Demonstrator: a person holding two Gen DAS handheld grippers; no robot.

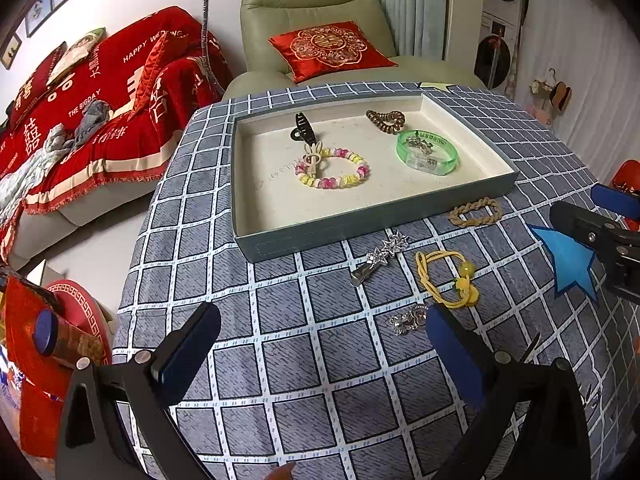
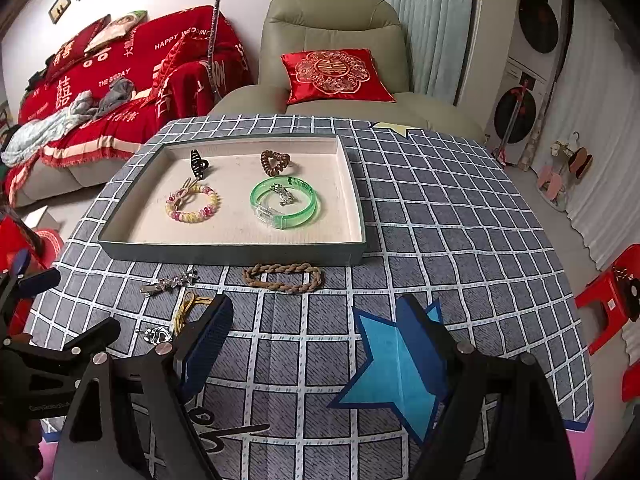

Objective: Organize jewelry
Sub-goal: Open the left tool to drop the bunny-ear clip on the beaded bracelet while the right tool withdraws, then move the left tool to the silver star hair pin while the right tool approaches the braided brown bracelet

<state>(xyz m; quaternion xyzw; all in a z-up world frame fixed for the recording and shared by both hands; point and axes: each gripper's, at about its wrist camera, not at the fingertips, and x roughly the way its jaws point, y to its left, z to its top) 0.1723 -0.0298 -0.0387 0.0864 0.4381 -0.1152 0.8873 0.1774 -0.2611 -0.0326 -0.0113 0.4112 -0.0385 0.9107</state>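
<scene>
Room: sofa under red throws and a green armchair behind a checked tabletop (image 1: 320, 360).
Left hand-held gripper (image 1: 320, 344): jaws wide, nothing between them.
Right hand-held gripper (image 2: 320, 332): jaws wide, empty.
Loose pieces: yellow hair tie (image 1: 448, 276), star clip (image 1: 380, 256) and silver charm (image 1: 408, 320) lie just ahead-right of the left one, probably nearer it; braided band (image 2: 284, 278), long axis parallel to the tray's front wall, lies straight ahead of the right.
Tray (image 1: 360, 224): beaded bracelet (image 1: 332, 168), black claw clip (image 1: 302, 128), brown coil tie (image 1: 386, 120), green bangle (image 1: 428, 152).

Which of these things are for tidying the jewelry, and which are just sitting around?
For the job: tray, beaded bracelet, green bangle, braided band, star clip, yellow hair tie, silver charm.

Just lying about: blue star, red cushion, armchair, red stool.
</scene>
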